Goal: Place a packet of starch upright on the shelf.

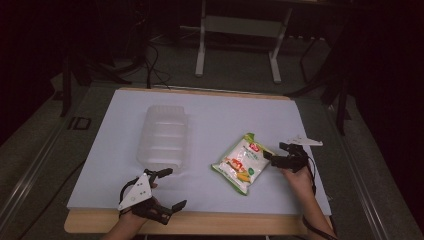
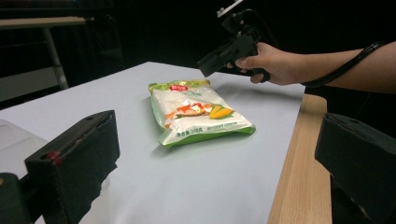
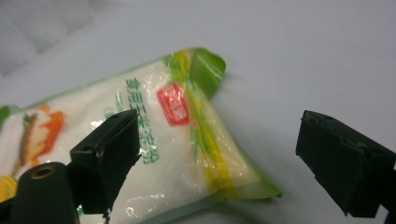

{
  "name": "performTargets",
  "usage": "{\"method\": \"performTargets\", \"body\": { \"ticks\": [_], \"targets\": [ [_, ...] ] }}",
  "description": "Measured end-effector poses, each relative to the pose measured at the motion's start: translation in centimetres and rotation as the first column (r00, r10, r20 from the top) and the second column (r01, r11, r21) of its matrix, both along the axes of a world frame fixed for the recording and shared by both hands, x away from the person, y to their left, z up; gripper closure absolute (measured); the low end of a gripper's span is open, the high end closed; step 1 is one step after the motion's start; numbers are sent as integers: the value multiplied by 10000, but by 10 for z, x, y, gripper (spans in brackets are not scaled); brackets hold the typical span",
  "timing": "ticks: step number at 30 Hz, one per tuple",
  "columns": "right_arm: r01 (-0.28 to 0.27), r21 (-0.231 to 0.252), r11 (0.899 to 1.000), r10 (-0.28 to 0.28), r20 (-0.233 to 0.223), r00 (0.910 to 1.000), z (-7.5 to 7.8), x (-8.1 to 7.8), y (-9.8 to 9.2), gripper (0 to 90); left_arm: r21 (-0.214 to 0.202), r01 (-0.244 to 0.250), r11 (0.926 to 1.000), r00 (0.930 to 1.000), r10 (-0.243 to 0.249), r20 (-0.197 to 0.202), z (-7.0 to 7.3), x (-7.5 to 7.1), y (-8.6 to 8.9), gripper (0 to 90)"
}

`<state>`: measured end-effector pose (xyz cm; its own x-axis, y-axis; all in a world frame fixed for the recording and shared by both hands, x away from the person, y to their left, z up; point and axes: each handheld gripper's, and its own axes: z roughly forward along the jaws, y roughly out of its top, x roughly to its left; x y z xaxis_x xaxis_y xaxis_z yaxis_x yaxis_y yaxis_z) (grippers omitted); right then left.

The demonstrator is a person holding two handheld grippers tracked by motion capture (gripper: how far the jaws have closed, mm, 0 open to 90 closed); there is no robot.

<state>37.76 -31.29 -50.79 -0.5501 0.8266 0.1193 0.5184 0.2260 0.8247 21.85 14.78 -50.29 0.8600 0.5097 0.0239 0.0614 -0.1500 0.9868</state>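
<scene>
We hover our right gripper [image 3: 219, 158] with its jaws spread wide over the near edge of the snack bag [image 3: 154, 140], which lies flat on the white table sheet [image 1: 240, 115] between its fingers, ready to pinch, while our left gripper [image 1: 165, 189], also released and empty, waits beside the clear plastic container [image 1: 164, 136].

White food packet [image 1: 243, 162] edged green, red logo, on a pale blue table cover [image 1: 220, 115].

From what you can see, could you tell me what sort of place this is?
Probably a lab recording bench: a white-covered table, handheld grippers with cables, left gripper, right gripper, and a desk frame behind.
</scene>
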Motion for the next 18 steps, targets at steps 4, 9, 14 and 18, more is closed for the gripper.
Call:
{"method": "performTargets", "body": {
  "ticks": [4,9,14,18],
  "targets": [
    [-67,-24,10000,66,-319,9995,-10,4,2,136,-45,126,9999,9999,-126,-13,0,0,0,2],
    [-120,-184,9998,110,-552,9984,-16,7,3,140,31,154,9999,9999,-154,-41,-1,0,-1,2],
    [-154,-396,9991,118,-909,9958,-24,8,4,145,17,230,9997,9997,-230,-49,-1,0,-1,2],
    [-242,-373,9990,193,-1248,9920,-25,9,6,207,15,270,9996,9996,-270,-43,-1,0,-1,2]
  ]
}}
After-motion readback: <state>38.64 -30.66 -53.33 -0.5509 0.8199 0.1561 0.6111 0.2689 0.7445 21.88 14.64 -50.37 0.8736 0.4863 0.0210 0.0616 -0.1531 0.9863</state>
